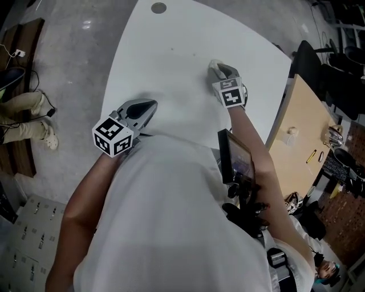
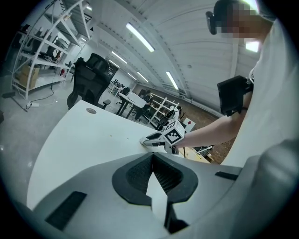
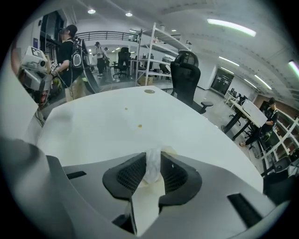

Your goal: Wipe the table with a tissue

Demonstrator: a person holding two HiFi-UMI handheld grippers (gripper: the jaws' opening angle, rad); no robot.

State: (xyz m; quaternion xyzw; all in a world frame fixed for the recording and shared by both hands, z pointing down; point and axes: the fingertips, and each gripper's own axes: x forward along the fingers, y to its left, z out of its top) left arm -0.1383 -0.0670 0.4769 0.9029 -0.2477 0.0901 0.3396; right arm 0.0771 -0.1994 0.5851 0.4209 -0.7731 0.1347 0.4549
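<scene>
The white table [image 1: 171, 57] fills the middle of the head view. My right gripper [image 1: 217, 69] points down at its right part, shut on a crumpled white tissue [image 3: 153, 168] that bulges out between the pads and touches the tabletop [image 3: 117, 130]. Two small yellowish spots [image 3: 139, 125] lie on the table just ahead of it. My left gripper [image 1: 151, 105] hovers near the table's front edge; in its own view the jaws [image 2: 153, 161] meet with nothing between them. From there the right gripper [image 2: 148, 140] shows low on the table with the tissue under its tip.
A round grommet [image 1: 158, 8] sits near the table's far edge. A black office chair [image 3: 186, 74] stands behind the table's right side, and a wooden desk [image 1: 302, 131] adjoins it. People stand by shelves at the back left [image 3: 70, 51].
</scene>
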